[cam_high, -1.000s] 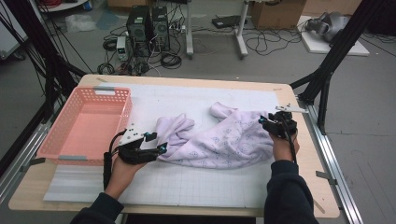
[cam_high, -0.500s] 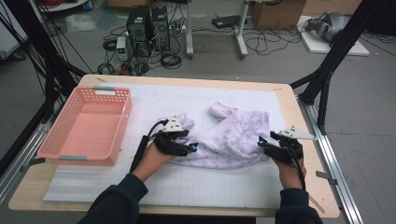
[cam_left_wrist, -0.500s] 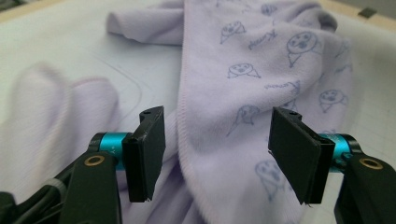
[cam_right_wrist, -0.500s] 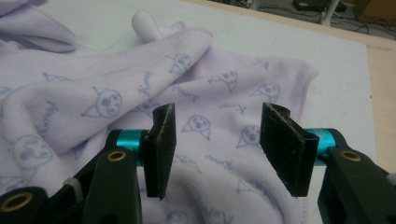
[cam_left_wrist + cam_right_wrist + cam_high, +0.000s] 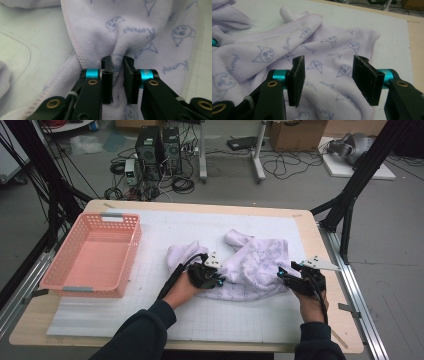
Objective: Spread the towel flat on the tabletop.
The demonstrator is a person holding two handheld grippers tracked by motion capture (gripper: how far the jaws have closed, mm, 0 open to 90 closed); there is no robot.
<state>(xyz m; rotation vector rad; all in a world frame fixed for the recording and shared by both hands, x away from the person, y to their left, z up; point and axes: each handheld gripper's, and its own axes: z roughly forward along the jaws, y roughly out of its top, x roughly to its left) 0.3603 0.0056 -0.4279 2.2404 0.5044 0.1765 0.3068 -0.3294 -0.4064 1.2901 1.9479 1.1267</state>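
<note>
**High view: lilac towel pinched by the left gripper, right gripper open at its edge**

High view: a crumpled pale-lilac terry towel printed with small blue cartoon faces and lettering is seen lying on the white gridded mat that covers the wooden table. The towel is spread to the right of the pink perforated plastic basket, well apart from it, near the middle of the mat.

The left gripper is placed on the towel's near-left part, on the side facing the basket. In the left gripper view its jaws have just been closing, and a raised fold of the towel is seen pressed between the two black pads, with the cloth puckered above them and a stitched hem running just beside the grip.

The right gripper is held at the towel's far side from the basket, at its near-right edge. In the right gripper view its jaws have just been opening; the two black pads are stood well apart, and the towel is seen lying beneath and beyond them, not pressed by either pad. Nothing is gripped by this gripper.
</note>
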